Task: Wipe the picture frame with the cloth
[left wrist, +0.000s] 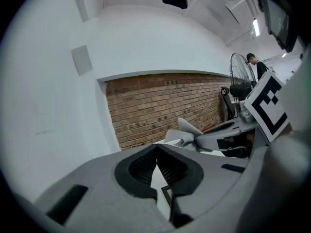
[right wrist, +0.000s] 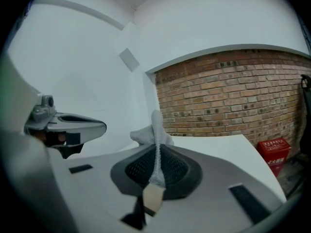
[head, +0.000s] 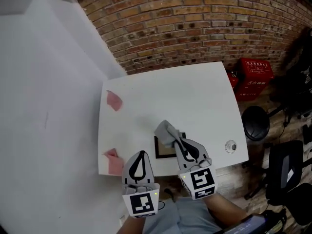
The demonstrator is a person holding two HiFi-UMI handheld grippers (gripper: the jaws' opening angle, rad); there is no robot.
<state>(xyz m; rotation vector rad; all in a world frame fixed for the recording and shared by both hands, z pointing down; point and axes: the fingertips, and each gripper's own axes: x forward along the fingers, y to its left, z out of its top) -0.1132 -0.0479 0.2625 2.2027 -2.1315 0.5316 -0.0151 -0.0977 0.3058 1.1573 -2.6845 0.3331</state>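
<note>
While the right gripper (head: 176, 140) has its fingers clamped on the grey cloth (head: 165, 132), the cloth is bunched over the far edge of the frame (head: 165, 153), contact unclear | frame flat on table (head: 195, 96) near front edge | left gripper (head: 142, 153) just left of frame, fingers tip to tip, empty | pink scraps (head: 114, 101) along table's left side

Both hand-held tools are moulded in light grey plastic. The left gripper (head: 141, 154) and the right gripper (head: 176, 141) are each formed as two tapering jaws around a black-lined, teardrop-shaped opening. Dark ribbed pads (left wrist: 145, 167) are set inside the jaws, and dark rectangular slots (left wrist: 67, 204) are cut into the grey shells. A white cube (head: 142, 204) printed with black square markers is mounted at the rear of each, with small green lights (head: 155, 193) at its upper corners. Grey-blue clothing (head: 181, 217) is worn.
</note>
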